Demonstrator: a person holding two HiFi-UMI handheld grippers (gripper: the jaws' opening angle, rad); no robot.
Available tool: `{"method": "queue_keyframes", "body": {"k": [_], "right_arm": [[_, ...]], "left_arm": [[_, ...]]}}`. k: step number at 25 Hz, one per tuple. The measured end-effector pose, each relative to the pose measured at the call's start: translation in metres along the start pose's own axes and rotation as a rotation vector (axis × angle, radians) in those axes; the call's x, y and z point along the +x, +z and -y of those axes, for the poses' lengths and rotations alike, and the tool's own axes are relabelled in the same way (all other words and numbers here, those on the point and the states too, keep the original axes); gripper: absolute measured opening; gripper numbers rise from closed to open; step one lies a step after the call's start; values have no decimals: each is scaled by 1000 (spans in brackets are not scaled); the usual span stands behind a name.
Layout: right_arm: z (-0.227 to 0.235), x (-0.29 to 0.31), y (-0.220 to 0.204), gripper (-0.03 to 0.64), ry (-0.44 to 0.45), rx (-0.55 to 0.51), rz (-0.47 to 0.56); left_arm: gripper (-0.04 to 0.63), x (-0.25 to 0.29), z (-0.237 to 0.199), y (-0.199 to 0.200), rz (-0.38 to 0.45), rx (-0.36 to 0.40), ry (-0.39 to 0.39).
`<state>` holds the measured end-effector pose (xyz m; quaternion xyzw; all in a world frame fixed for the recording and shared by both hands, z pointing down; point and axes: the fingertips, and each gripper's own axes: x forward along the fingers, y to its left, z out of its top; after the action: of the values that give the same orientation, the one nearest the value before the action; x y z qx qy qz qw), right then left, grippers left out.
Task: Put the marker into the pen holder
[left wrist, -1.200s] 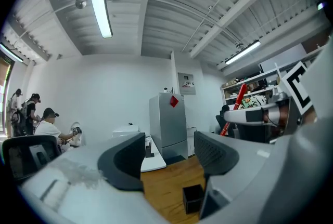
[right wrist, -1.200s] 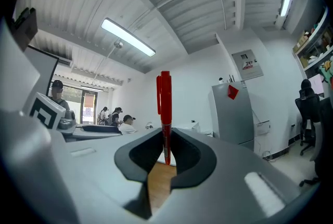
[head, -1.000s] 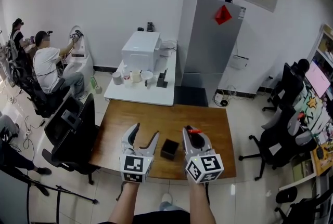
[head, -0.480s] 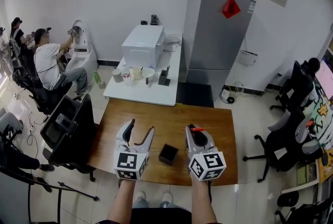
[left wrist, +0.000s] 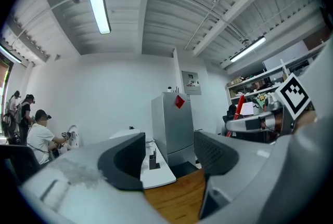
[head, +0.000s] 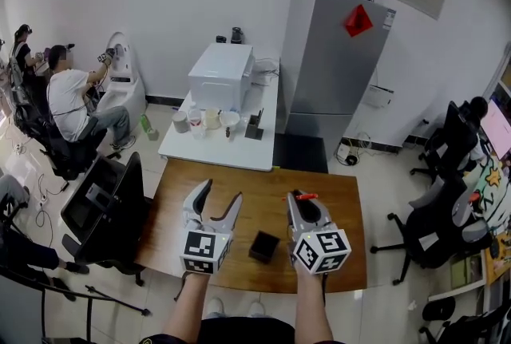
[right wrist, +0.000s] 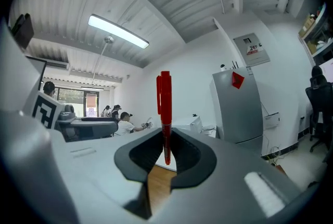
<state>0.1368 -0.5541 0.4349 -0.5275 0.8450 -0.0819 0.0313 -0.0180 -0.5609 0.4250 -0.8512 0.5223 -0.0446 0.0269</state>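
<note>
A black square pen holder (head: pixel 264 246) sits near the brown wooden surface's (head: pixel 259 179) front edge, bare wood beyond. Right of it, the right gripper's (head: pixel 301 200) fingers clamp the red marker (right wrist: pixel 165 108); left of it, the left gripper's (head: pixel 221 192) fingers stand apart.

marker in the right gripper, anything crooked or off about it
Nothing stands out. The red marker stands straight in the right gripper view, pinched at its lower end by the shut right gripper. The black pen holder sits upright on the wooden table.
</note>
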Motion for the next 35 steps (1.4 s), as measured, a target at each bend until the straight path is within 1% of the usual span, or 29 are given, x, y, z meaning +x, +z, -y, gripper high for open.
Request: {"method": "queue_keyframes", "body": {"k": [3, 6, 9, 15, 19, 24, 35], "right_arm": [[-6, 12, -6, 49, 13, -8, -32], [-9, 25, -27, 48, 7, -45, -101], [-5, 37, -62, 49, -9, -62, -184], [6, 45, -142, 49, -17, -6, -318], [11, 40, -188, 49, -18, 8, -392], [14, 31, -228, 49, -12, 7, -456], [12, 14, -293, 49, -5, 24, -548]], "left_arm": [[293, -2, -11, 2, 6, -17, 2], [292, -6, -19, 10, 29, -26, -1], [293, -4, -25, 4, 24, -38, -9], [291, -5, -30, -4, 10, -45, -10], [291, -4, -32, -14, -10, -42, -8], [291, -1, -25, -20, -22, -49, -21], [291, -2, -26, -21, -28, -50, -19]]}}
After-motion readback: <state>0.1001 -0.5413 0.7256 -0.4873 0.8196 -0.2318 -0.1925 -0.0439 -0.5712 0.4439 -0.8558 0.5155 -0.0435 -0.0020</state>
